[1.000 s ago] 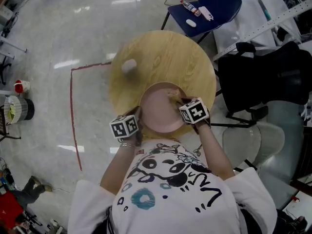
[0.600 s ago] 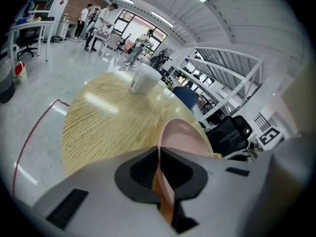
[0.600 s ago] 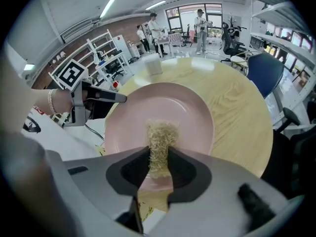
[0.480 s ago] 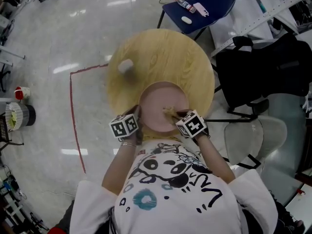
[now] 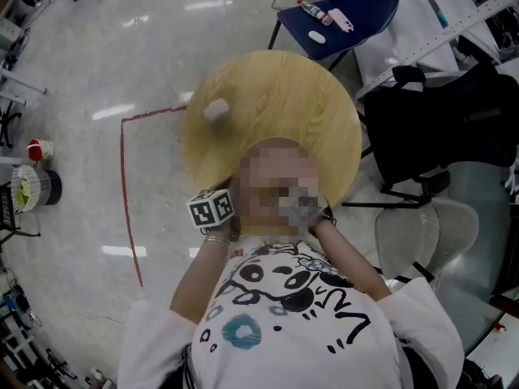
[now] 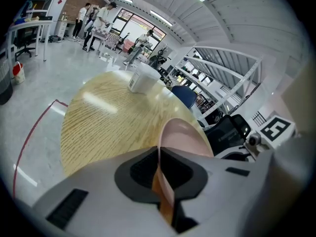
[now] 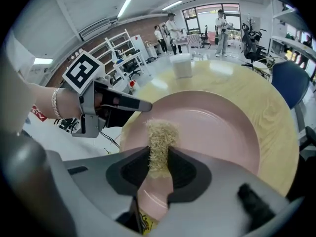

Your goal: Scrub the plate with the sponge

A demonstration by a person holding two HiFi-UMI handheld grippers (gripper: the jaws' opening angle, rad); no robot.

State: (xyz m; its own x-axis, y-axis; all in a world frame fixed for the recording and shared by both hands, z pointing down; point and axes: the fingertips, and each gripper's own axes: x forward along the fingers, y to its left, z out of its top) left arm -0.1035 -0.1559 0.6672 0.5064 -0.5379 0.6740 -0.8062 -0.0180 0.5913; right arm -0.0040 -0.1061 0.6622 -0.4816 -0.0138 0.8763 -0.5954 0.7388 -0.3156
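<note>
A pink plate (image 7: 217,127) lies at the near edge of the round wooden table (image 5: 268,96); a mosaic patch covers it in the head view. My left gripper (image 6: 160,169) is shut on the plate's rim (image 6: 165,181), and the right gripper view shows it at the plate's left side (image 7: 123,104). Its marker cube (image 5: 212,209) shows in the head view. My right gripper (image 7: 159,164) is shut on a tan fibrous sponge (image 7: 160,139), whose tip rests on the plate's near part.
A white cup (image 5: 216,109) stands on the table's far left. A blue chair (image 5: 340,6) with small items is beyond the table. A black bag (image 5: 438,128) and a clear chair (image 5: 422,233) are to the right. Red tape (image 5: 123,193) marks the floor at left.
My right gripper has drawn the sponge back across the plate toward the near rim. The left gripper has kept its hold on the rim.
</note>
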